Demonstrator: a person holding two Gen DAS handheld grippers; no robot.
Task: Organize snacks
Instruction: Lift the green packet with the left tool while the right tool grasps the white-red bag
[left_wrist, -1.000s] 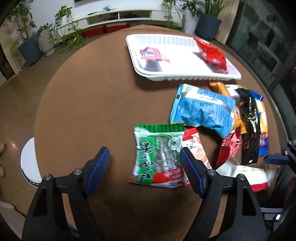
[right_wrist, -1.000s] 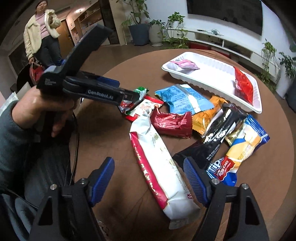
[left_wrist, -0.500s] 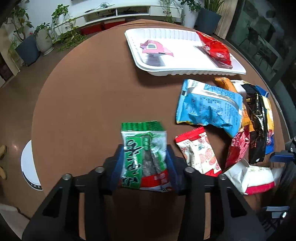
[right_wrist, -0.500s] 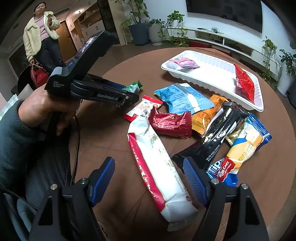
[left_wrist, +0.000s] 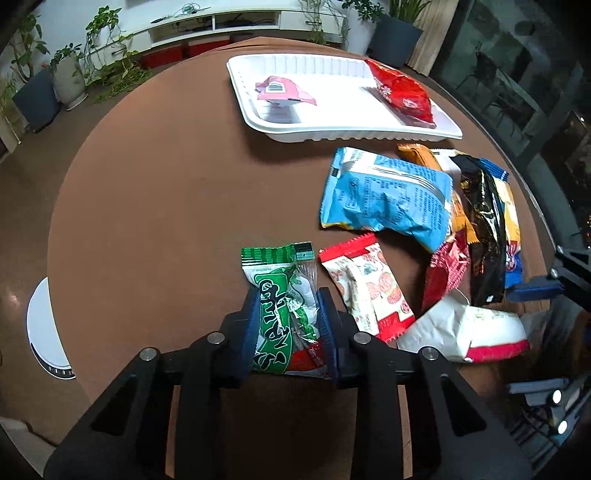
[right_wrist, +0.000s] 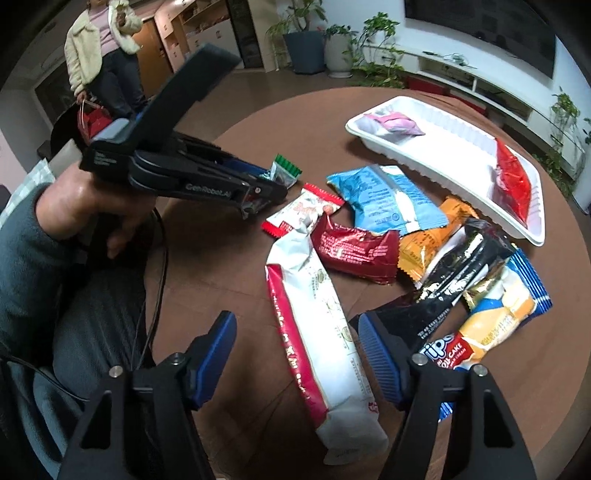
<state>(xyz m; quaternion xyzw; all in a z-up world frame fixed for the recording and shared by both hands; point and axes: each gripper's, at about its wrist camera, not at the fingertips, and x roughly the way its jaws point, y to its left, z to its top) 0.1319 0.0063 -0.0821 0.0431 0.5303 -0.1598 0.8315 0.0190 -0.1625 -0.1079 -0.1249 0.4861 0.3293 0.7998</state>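
A: Left wrist view. Left gripper (left_wrist: 290, 325) jaws clamped on the green snack pack (left_wrist: 284, 306), squeezing its long sides at the lower half; top seal sticks out fwd. Pack crumples between the pads, so grip looks firm. Can't tell here whether it's clear of the desk (left_wrist: 166, 192).

B: Why that one?

A: My guess: it's the outlier, nearest the left side, apart from the pile. White tray (left_wrist: 332, 129) sits at the far side w/ a pink pack (left_wrist: 282, 90) and a red pack (left_wrist: 402, 94) at opposite ends, middle bare. Likely drop zone.

B: Text?

A: Green pack has big white non-Latin lettering, can't read it. Blue pack (left_wrist: 388, 195) shows its back panel, fine print only, illegible.

B: Right wrist view?

A: Right gripper (right_wrist: 295, 354) jaws wide apart, holding nothing, hovering over the long white-red pack (right_wrist: 314, 332), which lies lengthwise between them. Probably lined up for next pick. Left gripper body reads "GenRobot.AI". Blue-yellow pack (right_wrist: 491, 325) reads "Tip… CAKE", partly covered. Dark red pack (right_wrist: 354, 253) and black pack (right_wrist: 454, 280) print too small. Bystander (right_wrist: 103, 51) in bkgd, well away.
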